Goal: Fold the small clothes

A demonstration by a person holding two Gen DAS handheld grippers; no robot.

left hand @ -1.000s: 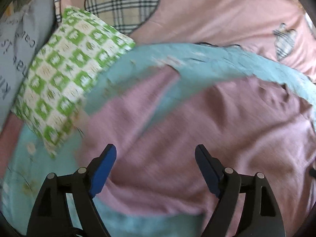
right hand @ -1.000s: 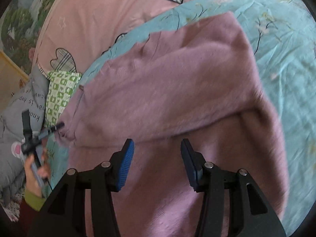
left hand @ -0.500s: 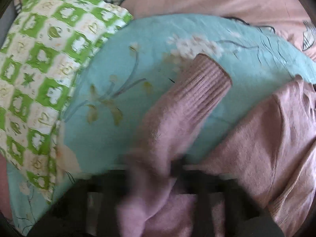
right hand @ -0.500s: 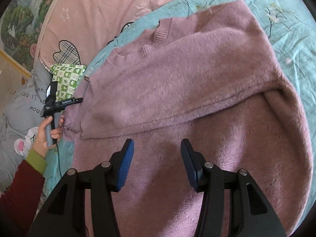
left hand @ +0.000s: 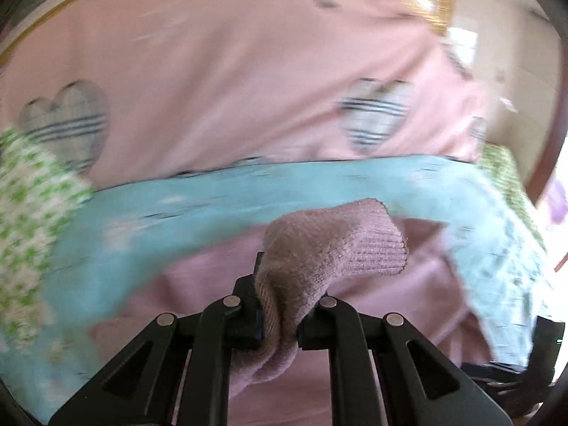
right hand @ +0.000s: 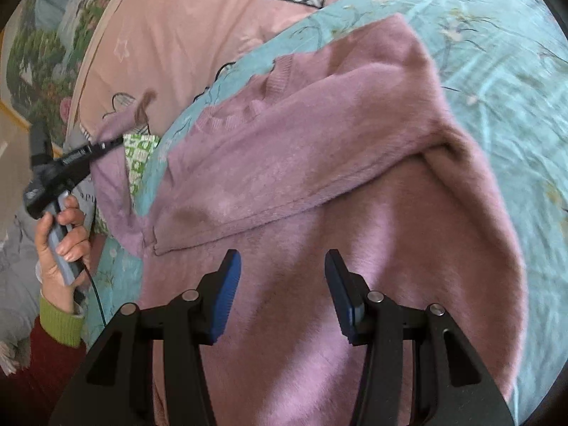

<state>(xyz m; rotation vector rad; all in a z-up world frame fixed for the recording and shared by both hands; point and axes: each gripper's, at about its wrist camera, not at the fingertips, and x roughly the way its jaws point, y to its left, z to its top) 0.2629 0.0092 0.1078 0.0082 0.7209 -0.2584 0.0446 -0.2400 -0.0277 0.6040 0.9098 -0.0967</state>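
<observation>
A mauve knit sweater lies on a teal floral sheet, with one sleeve folded across its chest. My left gripper is shut on the other sleeve near its ribbed cuff, which sticks up past the pads. In the right wrist view that left gripper is at the far left, held by a hand, and the sleeve hangs lifted off the sheet. My right gripper stands open just above the sweater's body, with nothing between its fingers.
A pink quilt with plaid hearts covers the bed beyond the teal sheet. A green-checked pillow and a grey printed pillow lie at the left. A headboard edge shows at the top of the blurred left wrist view.
My left gripper went from open over the sweater to shut on the sleeve, then swung up and away with it. The right gripper drifted back slightly and stayed open.
</observation>
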